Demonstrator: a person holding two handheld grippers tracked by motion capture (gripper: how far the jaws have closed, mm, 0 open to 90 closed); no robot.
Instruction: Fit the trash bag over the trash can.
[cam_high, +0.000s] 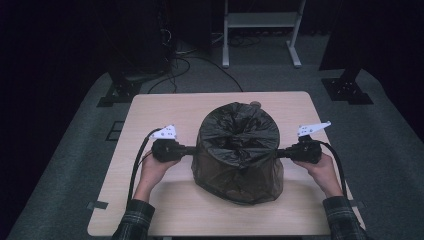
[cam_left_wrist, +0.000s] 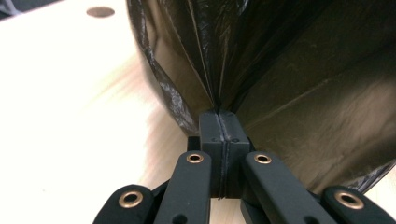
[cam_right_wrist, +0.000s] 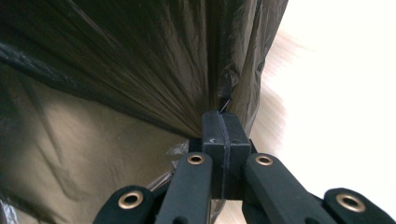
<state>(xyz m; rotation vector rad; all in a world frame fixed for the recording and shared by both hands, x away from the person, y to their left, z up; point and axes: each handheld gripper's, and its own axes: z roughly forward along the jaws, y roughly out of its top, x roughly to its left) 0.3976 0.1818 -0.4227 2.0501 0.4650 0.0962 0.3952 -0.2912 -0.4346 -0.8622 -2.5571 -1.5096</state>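
Observation:
A black plastic bin bag (cam_high: 237, 150) is stretched over a round bin in the middle of the light wooden table (cam_high: 165, 107). At the bag's left side my left gripper (cam_high: 192, 149) is shut, its pads pinching a fold of the bag's film (cam_left_wrist: 215, 79). On the opposite side my right gripper (cam_high: 279, 153) is shut on the film too, which fans out in taut pleats (cam_right_wrist: 187, 84) from its tips. Both grippers lie level, pointing inward at the bag. The bag's mouth sags inward at the top.
A person's hands (cam_high: 159, 169) and plaid sleeves reach in from the table's near edge. A small round hole (cam_left_wrist: 100, 11) marks the tabletop behind the bag. Stand bases (cam_high: 116, 92) and a white frame (cam_high: 260, 30) rest on the carpet beyond the table.

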